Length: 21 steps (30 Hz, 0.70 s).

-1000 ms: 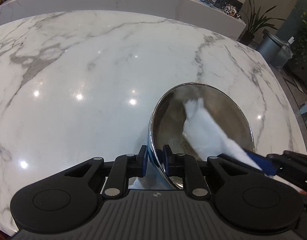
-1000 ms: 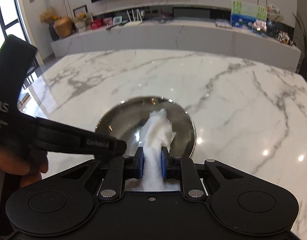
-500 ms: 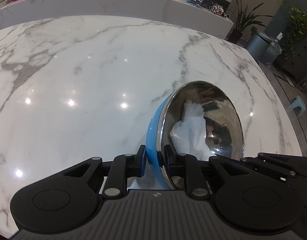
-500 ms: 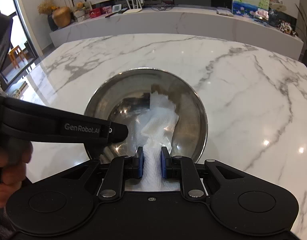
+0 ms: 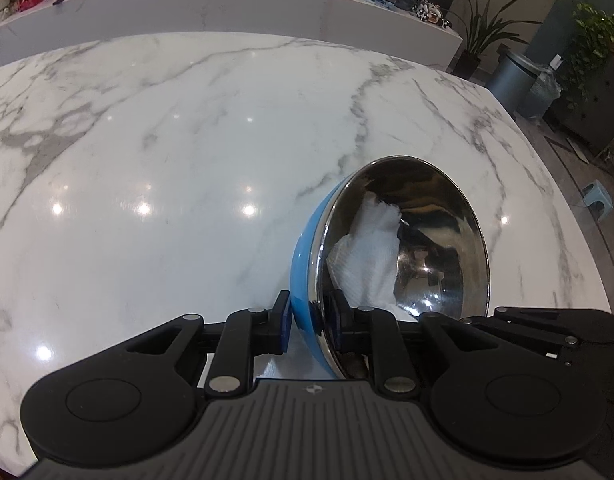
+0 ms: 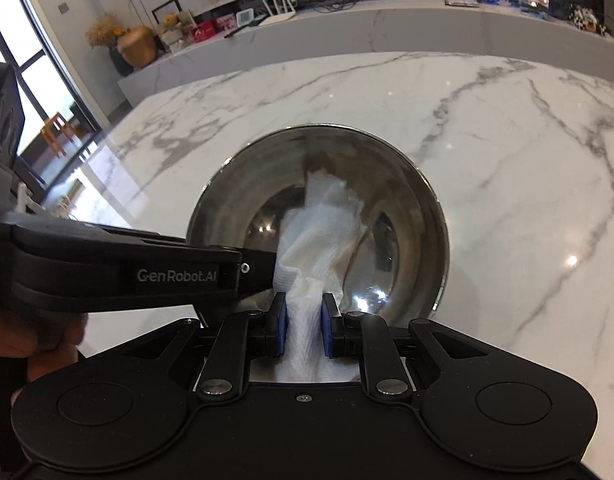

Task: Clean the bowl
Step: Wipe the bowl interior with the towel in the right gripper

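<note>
A steel bowl [image 5: 435,240] with a blue outside [image 5: 307,256] is tipped up on its edge over the marble table [image 5: 187,152]. My left gripper [image 5: 309,314] is shut on the bowl's near rim, one pad outside and one inside. The right gripper [image 6: 303,314] is shut on a white paper towel [image 6: 319,236], which presses against the inner wall of the bowl [image 6: 411,216]. The same towel [image 5: 371,248] shows inside the bowl in the left wrist view. In the right wrist view a finger of the left gripper [image 6: 251,268] reaches the bowl's left rim, held by a hand [image 6: 47,340].
The table's right edge [image 5: 547,184] curves close to the bowl. Beyond it stand a grey bin [image 5: 515,80], potted plants [image 5: 595,40] and a small stool [image 5: 597,196]. A long marble counter [image 6: 387,36] with small items runs behind the table.
The bowl has been tipped more upright, so its blue outside now shows in the left wrist view. The towel has slid across the inner wall toward the left side.
</note>
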Tool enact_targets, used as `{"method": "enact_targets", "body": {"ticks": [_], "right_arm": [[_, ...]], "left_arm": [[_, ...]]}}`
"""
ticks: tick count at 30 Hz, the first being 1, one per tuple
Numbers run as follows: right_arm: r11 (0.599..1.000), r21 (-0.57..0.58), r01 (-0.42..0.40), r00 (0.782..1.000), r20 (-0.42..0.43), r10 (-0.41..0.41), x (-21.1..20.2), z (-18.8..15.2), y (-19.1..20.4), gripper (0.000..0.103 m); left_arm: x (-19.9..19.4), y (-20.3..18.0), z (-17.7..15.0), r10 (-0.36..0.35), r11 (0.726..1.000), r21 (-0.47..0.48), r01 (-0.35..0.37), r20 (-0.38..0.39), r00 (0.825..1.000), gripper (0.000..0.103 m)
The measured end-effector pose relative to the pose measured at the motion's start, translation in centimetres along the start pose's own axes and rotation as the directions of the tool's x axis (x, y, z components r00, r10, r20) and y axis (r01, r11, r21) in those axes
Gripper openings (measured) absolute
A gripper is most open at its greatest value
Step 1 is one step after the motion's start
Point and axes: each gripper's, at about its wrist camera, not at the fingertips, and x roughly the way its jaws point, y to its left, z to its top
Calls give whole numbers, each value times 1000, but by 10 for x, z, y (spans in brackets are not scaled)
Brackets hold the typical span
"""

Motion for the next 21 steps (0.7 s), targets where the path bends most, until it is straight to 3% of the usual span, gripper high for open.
{"method": "enact_targets", "body": {"ticks": [4, 8, 12, 17, 21], "right_arm": [[990, -84, 114, 993, 16, -113, -1, -3, 11, 14], [955, -186, 230, 973, 41, -226, 1, -7, 22, 13], [959, -180, 219, 976, 33, -216, 2, -7, 20, 14], [991, -21, 135, 991, 9, -135, 0, -4, -6, 14], [994, 16, 110, 994, 13, -110, 0, -4, -12, 14]], "left_arm": [[-1, -6, -1, 31, 999, 40, -32, 18, 999, 16], [-2, -6, 1, 30, 999, 38, -31, 20, 999, 16], [-1, -6, 1, 31, 999, 29, -32, 22, 999, 16], [0, -3, -1, 1, 1000, -16, 0, 5, 1000, 20], [4, -1, -6, -40, 998, -59, 38, -32, 999, 20]]}}
